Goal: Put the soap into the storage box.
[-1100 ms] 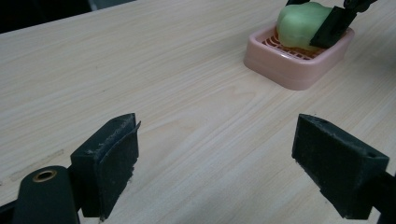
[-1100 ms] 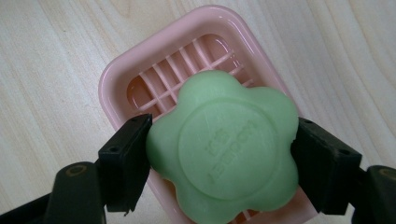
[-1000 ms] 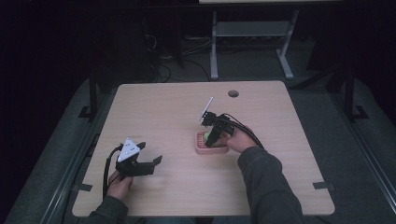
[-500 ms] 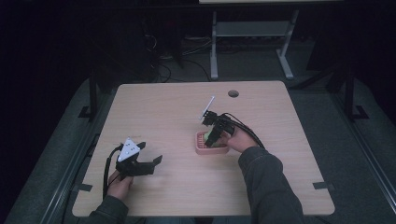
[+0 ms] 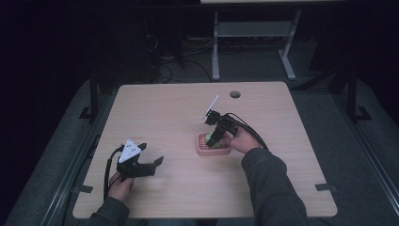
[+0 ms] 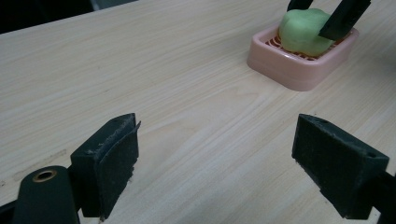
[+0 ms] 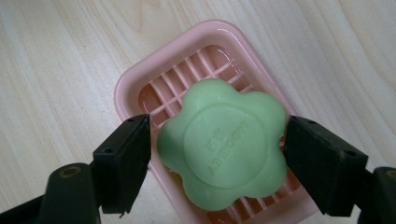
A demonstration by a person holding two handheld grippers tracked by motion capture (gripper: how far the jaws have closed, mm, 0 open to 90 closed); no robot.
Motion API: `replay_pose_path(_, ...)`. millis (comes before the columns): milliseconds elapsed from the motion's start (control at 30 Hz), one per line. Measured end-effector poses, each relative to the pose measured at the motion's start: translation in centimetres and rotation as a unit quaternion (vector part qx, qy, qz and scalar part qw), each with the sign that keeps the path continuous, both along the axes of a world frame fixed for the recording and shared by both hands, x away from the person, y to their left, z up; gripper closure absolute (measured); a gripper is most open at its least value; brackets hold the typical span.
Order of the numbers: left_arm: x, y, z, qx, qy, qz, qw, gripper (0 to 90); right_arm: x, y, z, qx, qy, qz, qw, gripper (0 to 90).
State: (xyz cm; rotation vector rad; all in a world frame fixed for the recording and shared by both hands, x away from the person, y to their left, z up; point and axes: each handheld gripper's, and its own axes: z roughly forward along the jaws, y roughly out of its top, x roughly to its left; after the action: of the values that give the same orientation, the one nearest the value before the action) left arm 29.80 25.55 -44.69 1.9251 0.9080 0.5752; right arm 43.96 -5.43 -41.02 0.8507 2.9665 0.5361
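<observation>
Right now the right gripper [image 5: 211, 140] hangs over a pink soap dish [image 5: 203, 149] that sits on the wooden table [image 5: 164, 108], a little right of the middle. Seen in the right gripper view, a green flower-shaped soap bar [image 7: 223, 144] lies in the soap dish [image 7: 135, 88], on its slatted bottom, with raised lettering on its top face too small to read. The right gripper [image 7: 217, 154] has its two black jaws set on either side of the bar; the jaw at the right of that view touches the soap's edge, while a thin gap shows between the other jaw and the soap, so the tongs stand apart around the bar and are not clamped on it. From the left gripper view the soap bar [image 6: 303, 31] leans against the far wall of the dish [image 6: 289, 70], with the other gripper's jaw tips beside it. The left gripper [image 5: 153, 155] is held low over the table's near left part, well apart from the dish, its jaws [image 6: 215, 163] spread wide with bare wood between them.
</observation>
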Motion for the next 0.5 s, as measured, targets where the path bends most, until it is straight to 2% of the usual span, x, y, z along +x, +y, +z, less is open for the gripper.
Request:
replay_pose_path(233, -0.09, -0.03, 0.02, -0.005, -0.001, 0.000, 1.0000, 14.3, 0.09, -0.44, 0.28, 0.007, -0.004, -0.010, 0.9999, 23.2)
replay_pose_path(267, -0.10, -0.03, 0.03, -0.005, -0.002, -0.001, 1.0000, 14.3, 0.02, -0.64, 0.45, 0.014, -0.004, -0.012, 0.9998, 23.2)
replay_pose_path(500, -0.20, -0.07, 0.04, -0.005, -0.002, -0.002, 1.0000, 14.3, -0.41, -0.88, 0.89, 0.016, -0.010, -0.013, 0.9997, 23.4)
